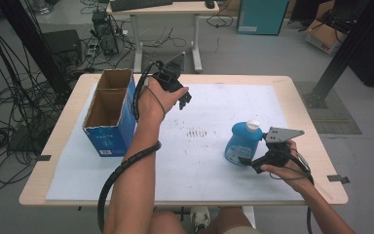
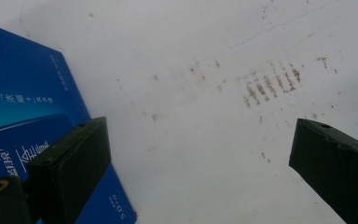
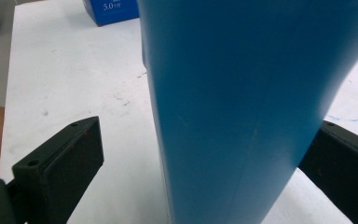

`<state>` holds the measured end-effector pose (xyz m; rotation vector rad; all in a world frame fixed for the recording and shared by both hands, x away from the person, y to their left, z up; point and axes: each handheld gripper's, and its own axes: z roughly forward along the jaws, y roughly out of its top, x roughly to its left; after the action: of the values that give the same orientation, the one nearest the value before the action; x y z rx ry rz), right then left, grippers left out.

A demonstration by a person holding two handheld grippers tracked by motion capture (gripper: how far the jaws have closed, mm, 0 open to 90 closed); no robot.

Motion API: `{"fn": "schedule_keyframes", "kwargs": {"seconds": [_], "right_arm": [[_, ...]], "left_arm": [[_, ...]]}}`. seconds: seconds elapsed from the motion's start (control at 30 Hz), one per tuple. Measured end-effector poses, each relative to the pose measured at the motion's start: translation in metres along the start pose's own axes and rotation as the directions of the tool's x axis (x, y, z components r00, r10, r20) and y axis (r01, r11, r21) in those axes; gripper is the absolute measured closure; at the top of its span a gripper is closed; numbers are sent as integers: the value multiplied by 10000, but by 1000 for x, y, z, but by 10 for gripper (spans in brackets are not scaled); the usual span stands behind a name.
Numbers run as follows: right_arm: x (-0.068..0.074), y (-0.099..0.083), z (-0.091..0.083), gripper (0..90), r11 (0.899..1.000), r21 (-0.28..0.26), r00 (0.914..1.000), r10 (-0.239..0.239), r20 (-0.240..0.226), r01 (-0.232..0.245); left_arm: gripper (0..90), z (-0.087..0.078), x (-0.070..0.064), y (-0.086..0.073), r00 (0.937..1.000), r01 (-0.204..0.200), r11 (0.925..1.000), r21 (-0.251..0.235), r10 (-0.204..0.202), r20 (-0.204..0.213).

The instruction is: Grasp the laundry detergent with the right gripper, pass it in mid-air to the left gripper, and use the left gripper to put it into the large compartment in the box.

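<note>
At the desk (image 1: 68,161), my right tool (image 1: 247,161) reaches in from the right toward the blue bottle (image 1: 241,141), which stands upright on the white sheet (image 1: 195,165) at the right-hand side, its white cap (image 1: 253,125) on top. In the right gripper view the bottle's body (image 3: 242,116) rises between my two black jaws, which stand wide apart; the left jaw is clear of the bottle, and whether the right jaw touches it I cannot tell. My left tool (image 1: 184,100) hovers over the sheet just beside the open blue cardboard box (image 1: 109,117), its jaws spread and holding nothing; the box's printed side (image 2: 23,107) shows near the left jaw.
</note>
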<state>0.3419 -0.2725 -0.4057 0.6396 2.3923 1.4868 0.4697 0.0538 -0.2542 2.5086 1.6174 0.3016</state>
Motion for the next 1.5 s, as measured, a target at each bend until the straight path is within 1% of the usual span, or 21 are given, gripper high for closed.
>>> {"fn": "schedule_keyframes", "kwargs": {"seconds": [0.17,0.33,0.67,0.93,1.13,1.33,1.5], "right_arm": [[-1,1,0,15,9999,-96,10000,-85,0,85],[0,0,1,15,9999,-104,10000,-66,-27,65],[0,1,0,14,9998,-165,9999,-60,-90,58],[-1,1,1,14,9998,-198,10000,-63,-75,62],[-1,1,1,14,9995,-292,9999,-117,-40,116],[-1,2,0,14,9994,-319,9999,-112,-74,110],[0,2,0,14,9992,-375,9999,-99,-54,97]], "left_arm": [[57,-1,0,0,10000,64,10000,-61,-64,-7],[57,-2,1,1,10000,47,10000,5,-47,14],[57,0,1,1,10000,39,10000,-56,-39,-15],[57,0,2,2,10000,39,10000,-27,-39,-17],[57,0,3,2,10000,55,9999,-92,-55,-20],[57,0,2,2,10000,37,10000,-29,-37,-38],[56,-2,2,2,10000,41,9999,-108,-42,-49]]}}
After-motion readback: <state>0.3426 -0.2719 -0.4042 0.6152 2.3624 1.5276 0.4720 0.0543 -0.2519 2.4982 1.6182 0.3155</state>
